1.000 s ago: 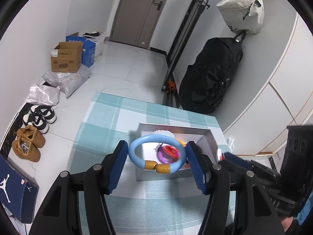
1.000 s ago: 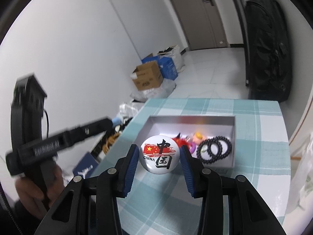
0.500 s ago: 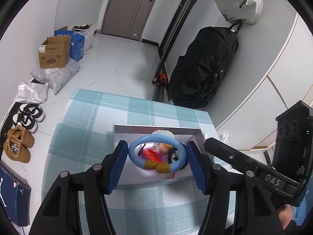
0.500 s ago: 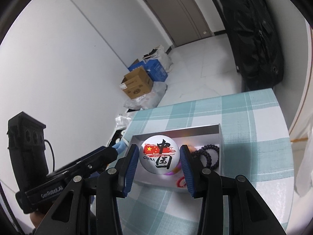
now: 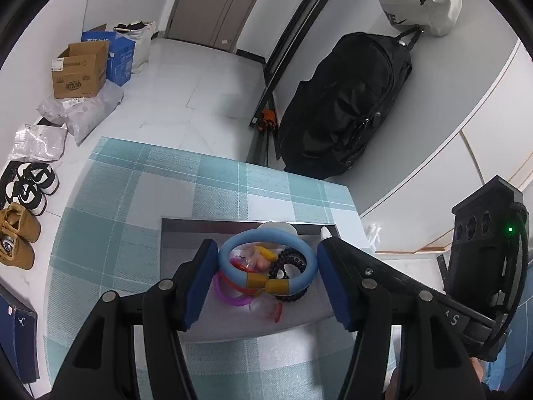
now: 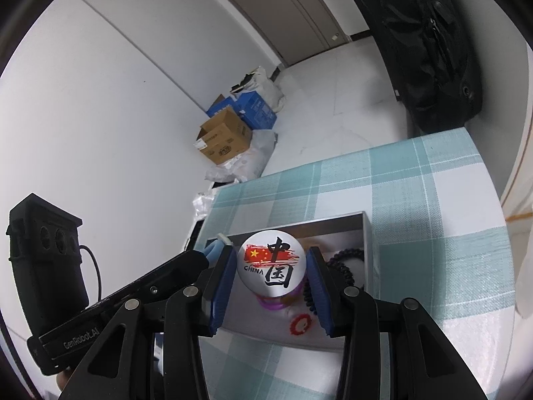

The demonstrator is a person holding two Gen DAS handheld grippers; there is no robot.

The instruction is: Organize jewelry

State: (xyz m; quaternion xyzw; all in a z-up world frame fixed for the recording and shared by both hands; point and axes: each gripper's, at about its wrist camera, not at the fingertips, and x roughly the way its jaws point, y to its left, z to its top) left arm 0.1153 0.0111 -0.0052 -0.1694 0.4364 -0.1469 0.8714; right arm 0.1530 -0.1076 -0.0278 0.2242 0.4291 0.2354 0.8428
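Note:
My left gripper is shut on a light-blue ring bracelet with a tan clasp, held above the silver box. Inside the box lie a black coil band, a purple band and small red and yellow pieces. My right gripper is shut on a round white badge printed with a red flag and "CHINA". It hangs over the silver box, above a purple band and a red ring. The left gripper's tip with the blue bracelet shows beside it.
The box sits on a table with a teal plaid cloth. Beyond the far table edge stands a black backpack. On the floor to the left are cardboard boxes, plastic bags and shoes. A white cabinet is at the right.
Both grippers have moved forward and a little down, so they now hang over the box. The right gripper has rolled, tilting its view. Each still holds its item.

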